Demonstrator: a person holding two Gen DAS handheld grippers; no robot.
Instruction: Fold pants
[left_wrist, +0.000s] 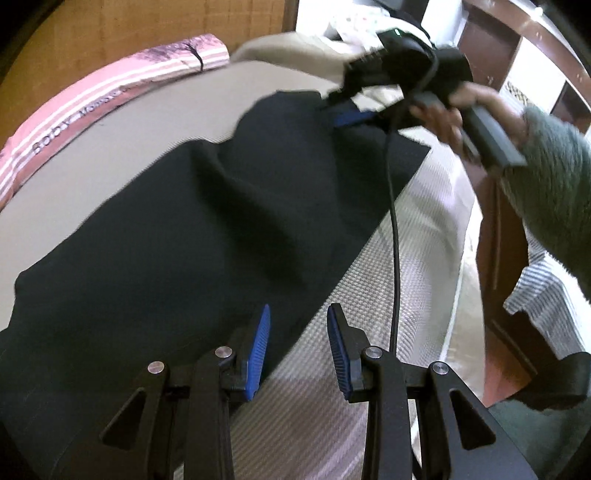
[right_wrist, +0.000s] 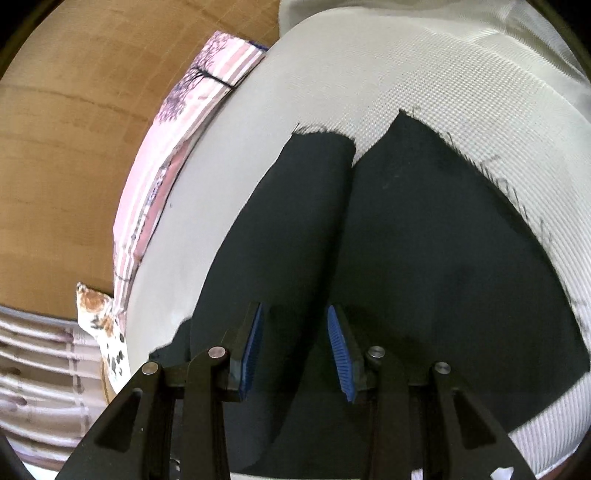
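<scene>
Readable print "Baby" on pink striped pillow (left_wrist: 110, 92). Black pants (right_wrist: 369, 240) flat on woven off-white bed cover (right_wrist: 443, 81), legs running away from right gripper (right_wrist: 295, 343), whose fingers are apart, empty. Left gripper (left_wrist: 299, 350) likewise spread, over pants edge. Wooden wall (right_wrist: 74, 129) behind.

We take this for a bedroom in a home: we see a wide bed covered by a pale woven bedspread (right_wrist: 461, 85), with a pink-and-white striped pillow printed with a dark tree (left_wrist: 177, 59) lying along its far edge against a warm brown wooden wall panel (right_wrist: 74, 129). In the right wrist view a white floral cushion with brown and black blotches (right_wrist: 107, 332) sits beside striped bedding (right_wrist: 40, 354). In the left wrist view we make out dark wooden shelving with white compartments (left_wrist: 532, 66) past the bed.
</scene>
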